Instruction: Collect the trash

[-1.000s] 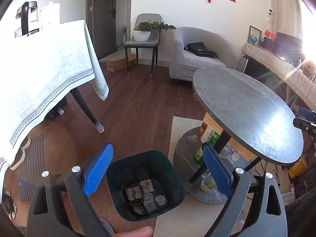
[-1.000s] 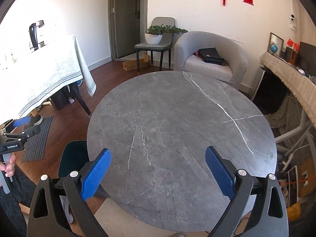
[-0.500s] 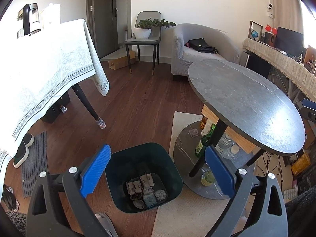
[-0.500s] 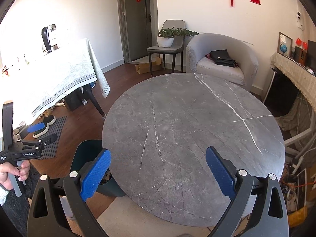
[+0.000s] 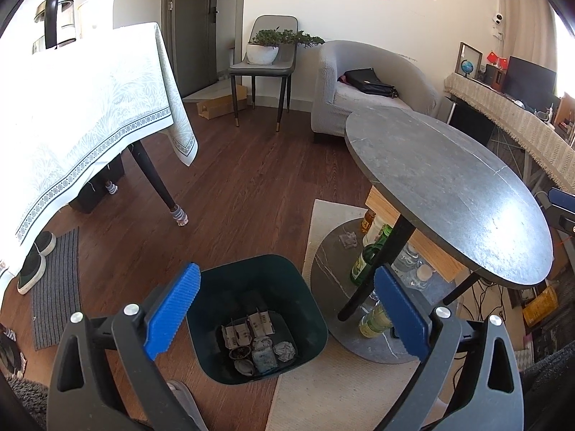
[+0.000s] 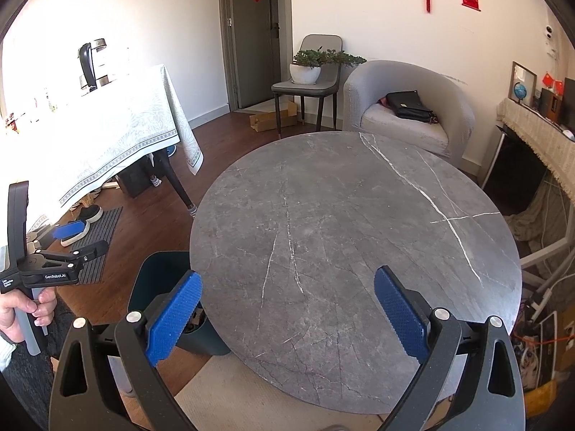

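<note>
Left tool point(image 5: 285, 314): blue pads spread wide, nothing between them; held above the bin point(image 5: 251, 280), seen also from the side in the right wrist view point(image 6: 77, 242), gripped by a hand point(image 6: 21, 310).
Right tool point(image 6: 287, 314): blue pads spread wide, empty; held over the near edge of the round grey table point(image 6: 359, 233).
Bin: dark green, square-mouthed, upright on the wood floor point(image 5: 233, 194) just beside the table's base, mouth facing up. In the right wrist view only part of its rim and wall shows point(image 6: 158, 273); the rest is hidden by the table top and a tool pad.
Trash point(image 5: 258, 341): lies at the bottom of the bin. Flat white paper slips with print, crumpled paper balls and a few small dark pieces; exact kinds too small to tell. The slips lie flat, long sides running towards the bin's far wall.
Table: bare marble-patterned top.
Lower shelf point(image 5: 330, 262): round, under the table top; green bottle point(image 5: 366, 262) upright, other bottles partly hidden by the table leg and a pad.
Rug point(image 5: 323, 388): pale, cut off at the frame's lower edge.
</note>
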A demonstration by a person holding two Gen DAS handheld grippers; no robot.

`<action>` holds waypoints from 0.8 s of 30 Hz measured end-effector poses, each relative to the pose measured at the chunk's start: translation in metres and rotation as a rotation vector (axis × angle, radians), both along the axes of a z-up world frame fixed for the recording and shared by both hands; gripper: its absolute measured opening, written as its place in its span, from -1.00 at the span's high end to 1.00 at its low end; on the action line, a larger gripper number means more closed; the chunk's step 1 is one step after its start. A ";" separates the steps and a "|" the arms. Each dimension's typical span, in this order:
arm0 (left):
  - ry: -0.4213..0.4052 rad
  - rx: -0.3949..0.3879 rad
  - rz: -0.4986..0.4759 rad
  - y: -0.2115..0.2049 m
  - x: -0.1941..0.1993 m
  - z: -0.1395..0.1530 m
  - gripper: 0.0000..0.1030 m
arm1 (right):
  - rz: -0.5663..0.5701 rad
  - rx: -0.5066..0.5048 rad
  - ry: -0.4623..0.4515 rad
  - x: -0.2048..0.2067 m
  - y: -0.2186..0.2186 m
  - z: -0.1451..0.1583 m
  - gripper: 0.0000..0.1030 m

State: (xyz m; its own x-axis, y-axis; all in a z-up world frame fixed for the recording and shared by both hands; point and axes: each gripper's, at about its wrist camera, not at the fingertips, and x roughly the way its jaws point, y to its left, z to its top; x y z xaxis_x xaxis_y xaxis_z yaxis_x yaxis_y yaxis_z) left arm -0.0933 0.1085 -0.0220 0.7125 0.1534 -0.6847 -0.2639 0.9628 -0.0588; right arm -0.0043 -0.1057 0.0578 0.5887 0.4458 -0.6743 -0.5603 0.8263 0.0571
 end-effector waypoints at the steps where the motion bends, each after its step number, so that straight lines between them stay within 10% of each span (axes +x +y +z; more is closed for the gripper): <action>1: 0.001 0.002 0.000 0.000 0.000 0.000 -0.92 | -0.002 0.002 0.003 0.001 0.000 0.000 -0.90; 24: -0.007 0.011 0.007 0.000 -0.001 0.001 -0.92 | -0.005 -0.003 0.012 0.002 0.001 -0.003 -0.90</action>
